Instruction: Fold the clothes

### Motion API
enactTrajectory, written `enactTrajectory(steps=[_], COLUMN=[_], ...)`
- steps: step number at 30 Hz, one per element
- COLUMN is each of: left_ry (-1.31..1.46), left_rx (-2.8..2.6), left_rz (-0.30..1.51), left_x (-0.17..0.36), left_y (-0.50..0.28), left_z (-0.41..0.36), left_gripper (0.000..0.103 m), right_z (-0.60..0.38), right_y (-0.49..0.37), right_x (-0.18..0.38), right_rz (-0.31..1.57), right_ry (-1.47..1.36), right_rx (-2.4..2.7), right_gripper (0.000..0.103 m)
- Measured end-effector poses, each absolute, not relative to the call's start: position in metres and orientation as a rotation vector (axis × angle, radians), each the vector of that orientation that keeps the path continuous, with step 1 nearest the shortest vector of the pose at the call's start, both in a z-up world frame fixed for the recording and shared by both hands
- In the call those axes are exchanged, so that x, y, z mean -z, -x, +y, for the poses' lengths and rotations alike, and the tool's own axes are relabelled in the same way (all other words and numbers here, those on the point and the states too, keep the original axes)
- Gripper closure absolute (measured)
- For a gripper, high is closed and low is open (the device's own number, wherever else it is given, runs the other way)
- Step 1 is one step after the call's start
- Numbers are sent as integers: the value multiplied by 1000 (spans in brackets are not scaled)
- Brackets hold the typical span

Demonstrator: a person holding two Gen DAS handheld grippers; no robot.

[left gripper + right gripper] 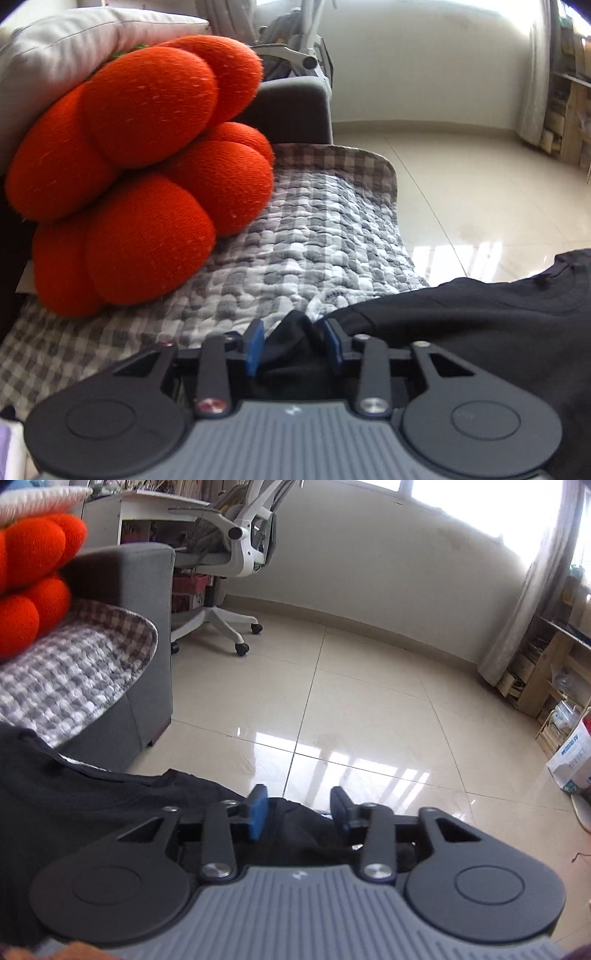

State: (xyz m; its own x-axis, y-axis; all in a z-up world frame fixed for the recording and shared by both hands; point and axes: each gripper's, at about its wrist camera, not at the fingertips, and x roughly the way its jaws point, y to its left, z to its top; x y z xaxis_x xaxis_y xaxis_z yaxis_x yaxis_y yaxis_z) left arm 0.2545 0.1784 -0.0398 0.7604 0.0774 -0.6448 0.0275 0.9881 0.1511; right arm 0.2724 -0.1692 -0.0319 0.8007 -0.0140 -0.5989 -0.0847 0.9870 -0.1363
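Looking along the left gripper (293, 341), one black garment (480, 325) lies on a quilted grey-check sofa cover (314, 229), a fold bunched between two parted blue pads (255, 347); whether they pinch it, I cannot tell. One lobed orange knit cushion (147, 166) sits beside. Right view: right gripper (299, 814) open over black cloth; one white swivel chair (236, 554), glossy tiles (369, 701).

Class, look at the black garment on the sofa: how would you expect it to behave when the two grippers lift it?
The black garment would probably sag between the grippers, since it already lies in soft folds. It looks thin, so likely light. Bunched fabric sits between the blue pads, so the knit may grip rather than slip.
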Motion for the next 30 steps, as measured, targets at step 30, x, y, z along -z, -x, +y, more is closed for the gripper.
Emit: enactTrajectory(steps=[30], left_ry=[-134], left_rx=[77], left_rz=[872], left_x=[2], left_y=[-15], left_z=[146], left_gripper=[51], right_z=[-189], right_y=[-25], right_x=[-22], right_rz=[801], right_ry=[61], right_rx=[-116], right_gripper=[49])
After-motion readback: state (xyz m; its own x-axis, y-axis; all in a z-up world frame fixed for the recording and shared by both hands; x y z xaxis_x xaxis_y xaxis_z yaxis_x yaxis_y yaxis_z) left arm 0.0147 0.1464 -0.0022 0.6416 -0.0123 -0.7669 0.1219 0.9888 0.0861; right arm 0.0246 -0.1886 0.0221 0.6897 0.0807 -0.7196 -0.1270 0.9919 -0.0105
